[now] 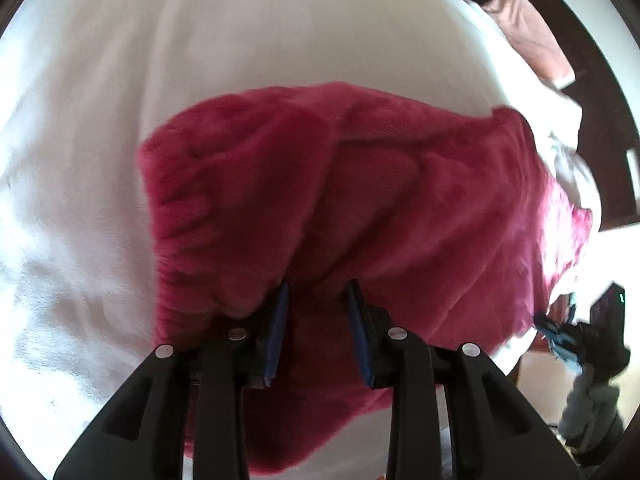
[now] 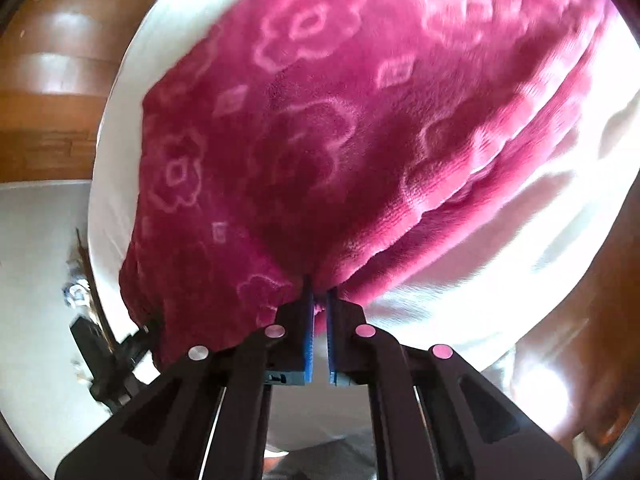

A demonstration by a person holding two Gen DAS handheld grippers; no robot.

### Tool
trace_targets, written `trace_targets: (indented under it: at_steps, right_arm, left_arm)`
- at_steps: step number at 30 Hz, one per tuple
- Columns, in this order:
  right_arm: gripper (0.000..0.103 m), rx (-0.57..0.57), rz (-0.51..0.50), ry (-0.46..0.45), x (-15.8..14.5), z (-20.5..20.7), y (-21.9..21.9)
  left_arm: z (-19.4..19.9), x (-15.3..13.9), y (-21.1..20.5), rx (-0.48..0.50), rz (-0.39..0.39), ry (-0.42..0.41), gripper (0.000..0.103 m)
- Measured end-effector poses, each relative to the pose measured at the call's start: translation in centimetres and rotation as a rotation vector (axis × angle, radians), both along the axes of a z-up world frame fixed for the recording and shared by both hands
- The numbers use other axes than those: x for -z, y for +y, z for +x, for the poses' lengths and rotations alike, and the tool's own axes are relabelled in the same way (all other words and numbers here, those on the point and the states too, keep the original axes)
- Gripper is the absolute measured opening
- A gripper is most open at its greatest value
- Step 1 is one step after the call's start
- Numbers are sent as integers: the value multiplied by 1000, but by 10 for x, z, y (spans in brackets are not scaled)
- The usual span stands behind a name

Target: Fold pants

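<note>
The pants are crimson fleece with a pale flower print. They lie bunched on a white bed. My left gripper has its blue-padded jaws apart around a fold of the pants near the gathered waistband. My right gripper is shut on an edge of the pants, with fleece pinched between its blue pads. The right gripper also shows at the far right of the left wrist view.
The white bed sheet spreads all around the pants. A pink cloth lies at the bed's far corner. Wooden floor runs along the bed's edge. A dark object sits on the pale floor at lower left.
</note>
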State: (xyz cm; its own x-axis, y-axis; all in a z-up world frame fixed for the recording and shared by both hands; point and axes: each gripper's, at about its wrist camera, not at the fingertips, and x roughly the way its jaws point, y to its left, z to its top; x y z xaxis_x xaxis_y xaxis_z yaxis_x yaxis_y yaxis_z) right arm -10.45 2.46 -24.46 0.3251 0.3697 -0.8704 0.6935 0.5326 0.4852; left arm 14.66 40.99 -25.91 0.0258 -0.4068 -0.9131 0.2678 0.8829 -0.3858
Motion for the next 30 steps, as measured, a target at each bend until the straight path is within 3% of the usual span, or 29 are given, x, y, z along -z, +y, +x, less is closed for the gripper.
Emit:
trace_targets:
  at_steps: [2, 6, 9, 11, 14, 18, 22, 26, 30]
  right_arm:
    - [5, -22, -24, 26, 2, -1, 3]
    - [5, -96, -75, 121, 39, 14, 31]
    - [9, -118, -86, 107, 45, 25, 41]
    - [28, -109, -53, 73, 37, 26, 37]
    - [39, -92, -88, 43, 22, 17, 19]
    - [39, -31, -123, 82, 25, 10, -16]
    - [39, 41, -205, 105, 21, -4, -86]
    - [39, 109, -272, 89, 8, -8, -160]
    - [39, 212, -326, 49, -6, -18, -250]
  left_arm:
    - [3, 3, 4, -6, -2, 1, 30]
    - [5, 8, -3, 22, 39, -18, 30]
    - [9, 11, -5, 11, 48, -14, 30]
    - [12, 12, -4, 7, 45, -9, 30]
    - [11, 12, 4, -11, 23, -3, 29]
    - [4, 2, 10, -57, 34, -11, 29]
    - [-10, -19, -4, -96, 34, -55, 30]
    - [-22, -35, -41, -99, 51, -94, 30]
    - [-38, -39, -107, -88, 47, -84, 30]
